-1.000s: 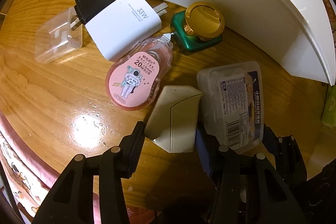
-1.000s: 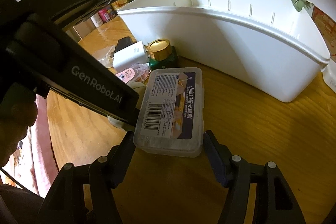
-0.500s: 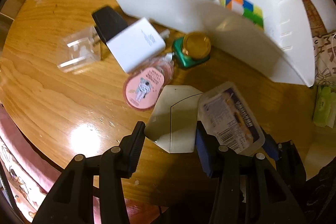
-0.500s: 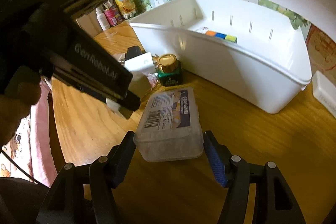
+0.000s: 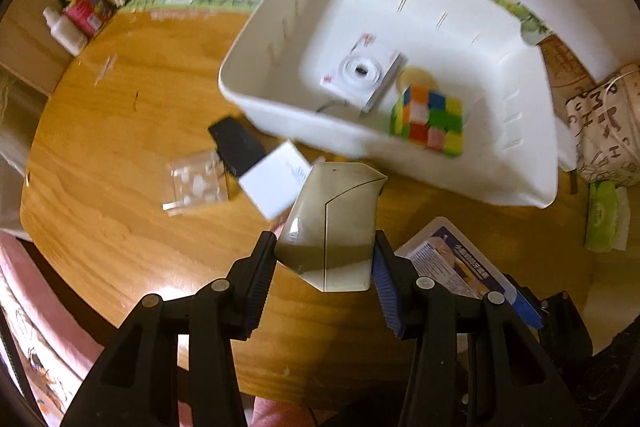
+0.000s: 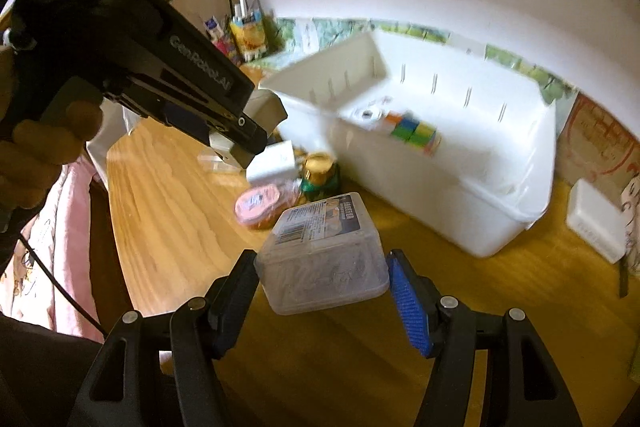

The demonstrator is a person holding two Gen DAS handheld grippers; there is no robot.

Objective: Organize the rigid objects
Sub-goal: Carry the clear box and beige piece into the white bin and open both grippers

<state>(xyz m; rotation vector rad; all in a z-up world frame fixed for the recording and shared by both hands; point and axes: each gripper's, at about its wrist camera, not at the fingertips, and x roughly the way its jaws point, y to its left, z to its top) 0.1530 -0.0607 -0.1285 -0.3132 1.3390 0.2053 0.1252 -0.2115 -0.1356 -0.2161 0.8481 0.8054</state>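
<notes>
Left gripper [image 5: 324, 263] clamps glossy beige angular case [image 5: 334, 227], dark seam.

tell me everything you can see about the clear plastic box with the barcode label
The clear plastic box is a flat, lidded rectangular case of cloudy see-through plastic, with a printed label and barcode on its lid. It is shut, tilted, and lifted off the wooden table, held between the blue pads of the right hand-held gripper. Its contents are too blurred to tell.

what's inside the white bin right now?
In the white bin: a small white camera, a multicoloured puzzle cube beside it, and a round yellowish item partly hidden behind them. The near wall covers the floor strip closest to it.
</notes>
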